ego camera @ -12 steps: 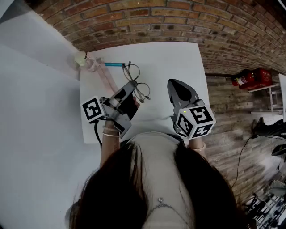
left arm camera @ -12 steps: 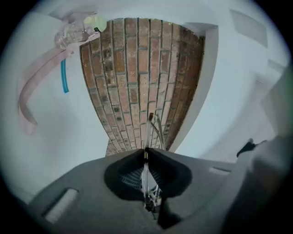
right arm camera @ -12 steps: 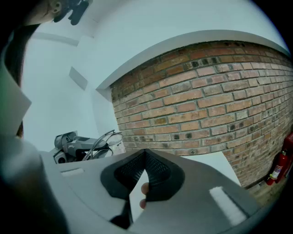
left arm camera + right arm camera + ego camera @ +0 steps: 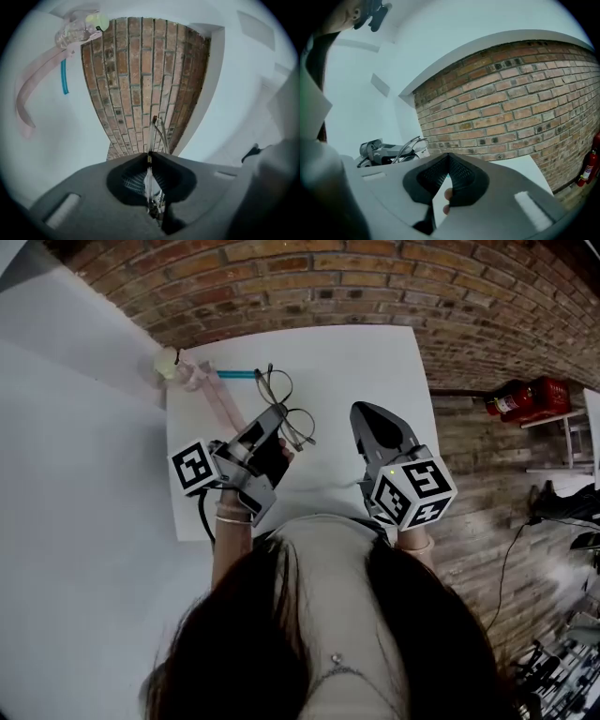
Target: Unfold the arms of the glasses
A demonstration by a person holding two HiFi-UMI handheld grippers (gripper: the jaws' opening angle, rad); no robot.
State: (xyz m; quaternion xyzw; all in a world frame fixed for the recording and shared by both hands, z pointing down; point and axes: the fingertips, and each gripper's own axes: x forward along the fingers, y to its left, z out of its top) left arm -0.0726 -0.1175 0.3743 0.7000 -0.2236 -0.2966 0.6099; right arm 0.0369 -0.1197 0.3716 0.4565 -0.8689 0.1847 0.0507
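One pair of glasses [image 4: 277, 388], two grippers, left gripper [image 4: 276, 417], right gripper [image 4: 362, 412], one table [image 4: 361, 357], one fire extinguisher [image 4: 525, 401]

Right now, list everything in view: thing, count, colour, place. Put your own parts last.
table: 1, white, beneath both grippers
glasses: 1, thin dark wire frame, above the table's left half, clamped
stick: 1, blue, table's far left edge
strap: 1, pale pink, left side of the table
ball: 1, pale yellow, table's far left corner
brick wall: 1, red-brown, beyond the table
fire extinguisher: 1, red, right of the table by the bricks
left hand-held gripper: 1, grey, shut on the glasses
right hand-held gripper: 1, grey, shut and empty, over the table's right half
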